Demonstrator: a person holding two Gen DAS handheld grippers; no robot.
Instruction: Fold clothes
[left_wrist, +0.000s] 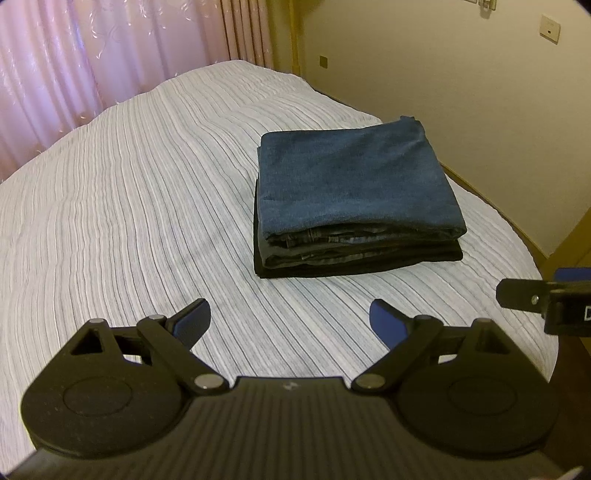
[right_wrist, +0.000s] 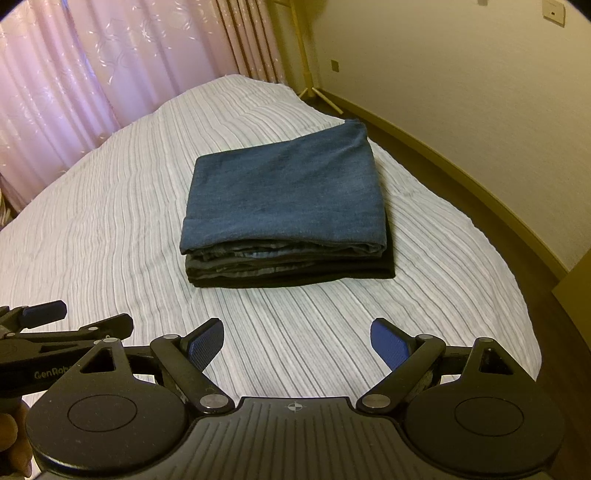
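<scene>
A neat stack of folded clothes (left_wrist: 354, 199) lies on the striped bed cover (left_wrist: 129, 221), with a blue garment on top, grey denim layers under it and a black piece at the bottom. The same stack (right_wrist: 288, 214) sits ahead in the right wrist view. My left gripper (left_wrist: 290, 321) hovers open over the cover, short of the stack and empty. My right gripper (right_wrist: 297, 341) is also open and empty, just in front of the stack. The right gripper's tip (left_wrist: 535, 295) shows at the right edge of the left view. The left gripper's fingers (right_wrist: 44, 314) show at the lower left of the right view.
Pink curtains (left_wrist: 92, 55) hang behind the bed on the left. A cream wall (left_wrist: 480, 92) runs along the right, with dark floor (right_wrist: 461, 192) between it and the bed. A wooden stand (right_wrist: 306, 55) rises in the far corner. A hand (right_wrist: 14, 435) holds the left gripper.
</scene>
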